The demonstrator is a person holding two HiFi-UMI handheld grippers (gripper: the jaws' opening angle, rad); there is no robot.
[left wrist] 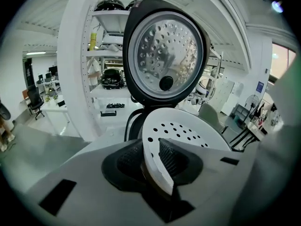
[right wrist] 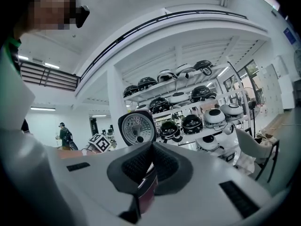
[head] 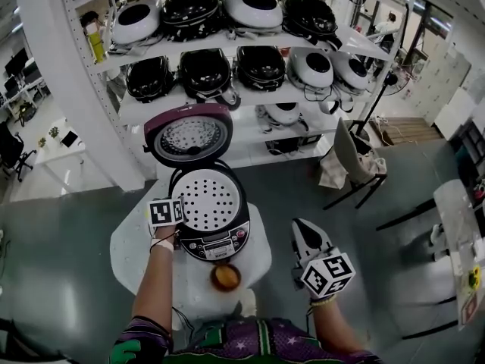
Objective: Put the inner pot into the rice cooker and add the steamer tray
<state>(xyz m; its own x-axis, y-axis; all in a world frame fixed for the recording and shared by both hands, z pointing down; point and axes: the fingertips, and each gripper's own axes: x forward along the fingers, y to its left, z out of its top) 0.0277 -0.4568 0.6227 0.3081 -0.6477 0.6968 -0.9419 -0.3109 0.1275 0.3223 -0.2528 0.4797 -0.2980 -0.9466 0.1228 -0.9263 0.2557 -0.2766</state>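
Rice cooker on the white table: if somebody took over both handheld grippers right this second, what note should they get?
Left gripper: jaws apart, loosely astride the near rim of the steamer tray, not clamping it.
Right gripper: shut, empty, held off to the right of the table.
Things: the tray sits in the mouth of the rice cooker; the lid stands open. The inner pot is hidden under the tray.
Done: the tray looks placed.
Left: probably only to draw the left gripper clear and check that the tray sits level.

Head view looks steeply down; both gripper views face the open lid (left wrist: 165, 55).
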